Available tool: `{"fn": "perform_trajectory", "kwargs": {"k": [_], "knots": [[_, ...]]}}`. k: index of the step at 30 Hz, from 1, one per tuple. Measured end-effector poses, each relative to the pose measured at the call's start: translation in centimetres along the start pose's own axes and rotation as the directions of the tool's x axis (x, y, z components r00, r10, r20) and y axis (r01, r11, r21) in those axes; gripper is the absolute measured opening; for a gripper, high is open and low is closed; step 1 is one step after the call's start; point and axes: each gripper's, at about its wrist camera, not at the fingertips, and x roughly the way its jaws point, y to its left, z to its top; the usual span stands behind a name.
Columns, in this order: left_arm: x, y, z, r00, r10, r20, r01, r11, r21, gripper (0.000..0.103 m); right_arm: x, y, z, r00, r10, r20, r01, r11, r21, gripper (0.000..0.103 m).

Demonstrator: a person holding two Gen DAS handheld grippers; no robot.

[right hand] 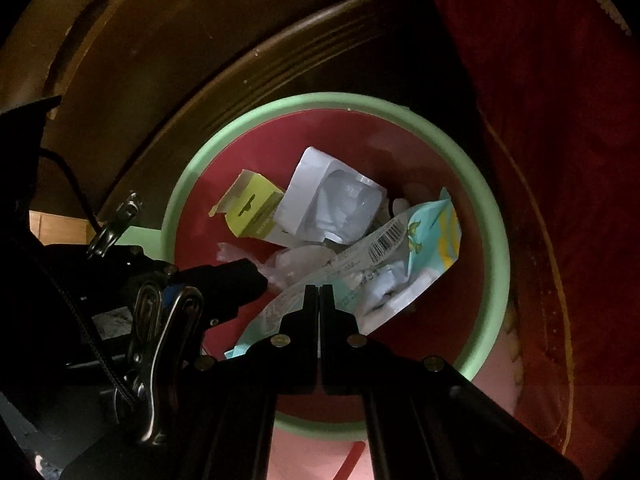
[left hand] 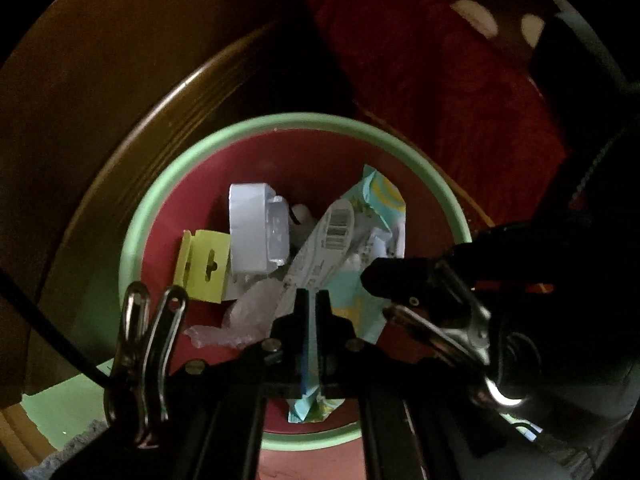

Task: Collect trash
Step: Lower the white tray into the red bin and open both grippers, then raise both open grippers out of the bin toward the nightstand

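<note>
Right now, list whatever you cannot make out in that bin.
1. Floor of bin: both views, buried under packet, white tray, yellow card.
2. Print on packet: both views, too small, blurred.
3. Near rim: right wrist view, behind right gripper.

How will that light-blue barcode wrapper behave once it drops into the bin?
The wrapper looks thin and creased, so probably floppy and light. Both shut claws, left claw and right claw, pinch it over the bin; it may drape over the white tray.
</note>
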Motion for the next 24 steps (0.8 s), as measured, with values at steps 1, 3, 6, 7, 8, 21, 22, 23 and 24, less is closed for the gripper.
{"fn": "perform_trajectory", "kwargs": {"k": [1, 3, 6, 7, 8, 21, 22, 23, 24], "knots": [[-0.1, 0.0, 0.0, 1.000, 0.001, 0.002, -0.001, 1.000, 0.001, 0.001, -0.1, 0.0, 0.0, 1.000, 0.003, 0.002, -0.003, 1.000, 0.000, 0.001], [-0.1, 0.2, -0.3, 1.000, 0.003, 0.004, -0.003, 1.000, 0.005, 0.001, -0.3, 0.0, -0.1, 1.000, 0.008, 0.002, -0.008, 1.000, 0.000, 0.001], [-0.3, 0.0, -0.3, 1.000, 0.013, 0.011, -0.013, 1.000, 0.017, 0.001, -0.3, 0.2, -0.2, 1.000, 0.011, 0.000, -0.011, 1.000, 0.001, 0.001], [-0.4, -0.2, -0.3, 1.000, 0.018, 0.012, -0.018, 1.000, 0.022, 0.001, -0.5, 0.2, -0.3, 1.000, 0.011, -0.001, -0.011, 1.000, 0.001, 0.001], [-0.4, -0.4, -0.5, 1.000, 0.022, 0.014, -0.022, 0.999, 0.025, 0.001, -0.7, 0.1, -0.3, 1.000, 0.010, -0.001, -0.010, 1.000, -0.001, 0.001], [-3.6, -2.0, -0.9, 0.996, 0.063, 0.062, -0.066, 0.997, 0.046, 0.004, -1.8, 0.6, -0.4, 1.000, 0.004, 0.015, -0.004, 1.000, -0.003, 0.002], [-4.0, -2.0, -0.9, 0.996, 0.064, 0.065, -0.067, 0.997, 0.048, 0.004, -2.0, 0.7, -0.4, 1.000, 0.004, 0.016, -0.004, 1.000, -0.001, 0.002], [-4.6, -2.2, -0.9, 0.995, 0.062, 0.076, -0.066, 0.996, 0.053, 0.004, -2.4, 0.8, -0.4, 1.000, 0.001, 0.019, -0.001, 1.000, 0.000, 0.002], [-5.1, -2.4, -1.0, 0.994, 0.062, 0.089, -0.067, 0.996, 0.060, 0.004, -2.8, 0.9, -0.4, 1.000, 0.000, 0.024, 0.000, 1.000, 0.001, 0.002]]}}
